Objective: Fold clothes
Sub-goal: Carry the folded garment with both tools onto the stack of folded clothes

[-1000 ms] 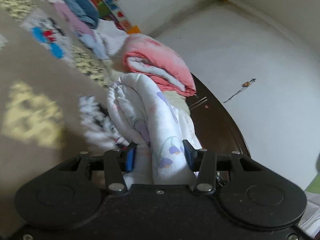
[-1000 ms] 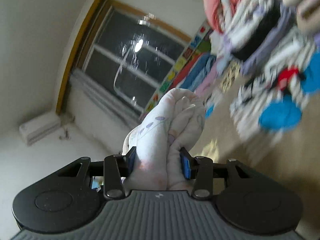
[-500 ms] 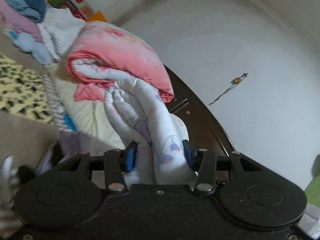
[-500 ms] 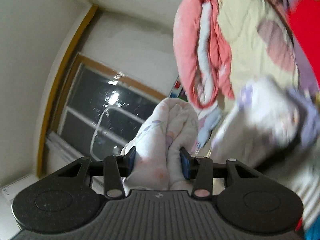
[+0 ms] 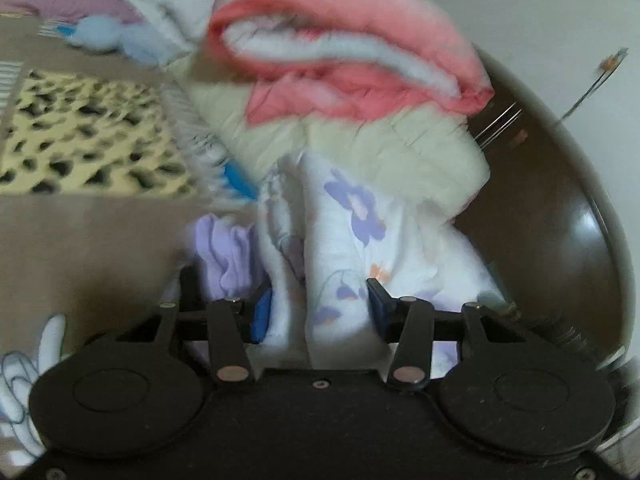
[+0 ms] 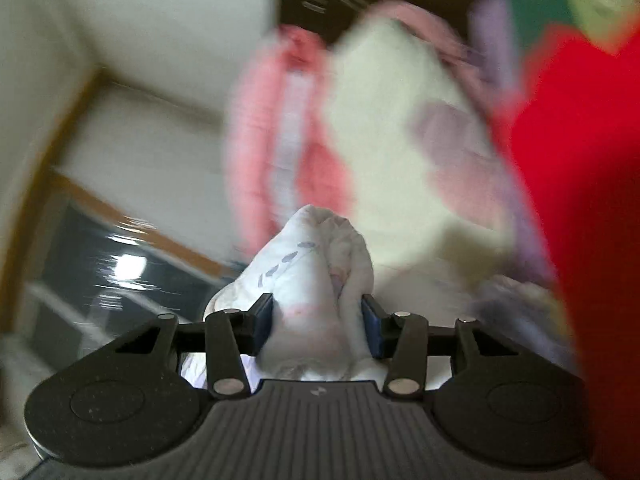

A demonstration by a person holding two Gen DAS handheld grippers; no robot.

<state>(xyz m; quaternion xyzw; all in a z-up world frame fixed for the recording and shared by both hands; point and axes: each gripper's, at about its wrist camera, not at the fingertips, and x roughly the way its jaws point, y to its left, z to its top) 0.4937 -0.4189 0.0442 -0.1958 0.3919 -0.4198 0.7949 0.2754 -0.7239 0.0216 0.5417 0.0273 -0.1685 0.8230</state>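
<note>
A folded white garment with purple flowers (image 5: 344, 216) fills the gap between the blue pads of my left gripper (image 5: 318, 308), whose jaws are opening while the pads still touch the cloth. Its front end lies against a stack of folded clothes: a pink piece (image 5: 352, 40) on top of a cream quilted one (image 5: 380, 144). In the right wrist view the other end of the white garment (image 6: 316, 240) bulges up between the pads of my right gripper (image 6: 316, 320), which is also opening. The blurred pink piece (image 6: 280, 140) and cream piece (image 6: 392, 120) stand close ahead.
A lavender garment (image 5: 224, 252) lies left of the white one. A yellow spotted patch (image 5: 80, 136) marks the brown bedcover. A dark wooden rim (image 5: 560, 220) curves along the right. Red cloth (image 6: 580, 200) fills the right wrist view's right side; a dark window (image 6: 100, 260) is at left.
Both grippers carried the white garment sideways up to the pink and cream stack, which now looms close. The gap between each pair of pads has widened slightly.
</note>
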